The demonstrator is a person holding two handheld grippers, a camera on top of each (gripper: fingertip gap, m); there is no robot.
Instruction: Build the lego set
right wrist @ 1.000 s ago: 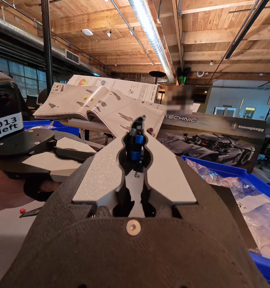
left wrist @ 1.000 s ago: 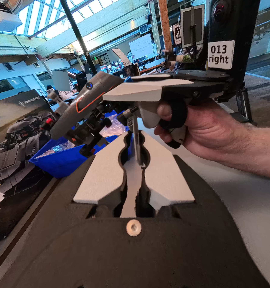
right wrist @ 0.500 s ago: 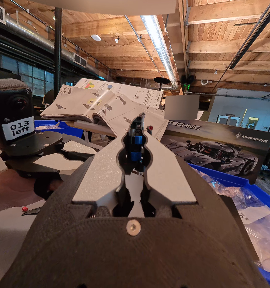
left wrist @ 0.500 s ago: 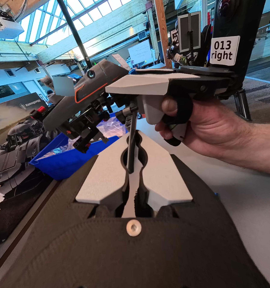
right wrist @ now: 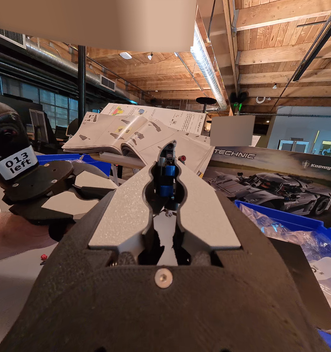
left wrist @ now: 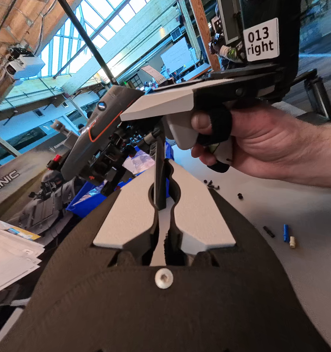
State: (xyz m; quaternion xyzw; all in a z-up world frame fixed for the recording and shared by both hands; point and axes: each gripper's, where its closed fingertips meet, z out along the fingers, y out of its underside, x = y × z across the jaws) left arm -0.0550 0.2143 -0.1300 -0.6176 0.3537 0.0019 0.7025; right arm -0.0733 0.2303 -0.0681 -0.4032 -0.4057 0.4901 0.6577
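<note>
While our left hand-held gripper (left wrist: 161, 182) clenches a dark beam (left wrist: 159, 179), our right hand-held gripper (right wrist: 165, 182) grips the half-hidden lego model (left wrist: 103, 137) at twelve o'clock above the worktop (left wrist: 275, 209).

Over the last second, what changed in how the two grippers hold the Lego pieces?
The left gripper tilted and came closer: its black beam now stands steeper, its top against the car assembly under the right gripper. Loose pins on the table came into view. Nothing was let go: left stays shut on the beam, right on the assembly. The booklet, box and blue bin stayed put.
</note>
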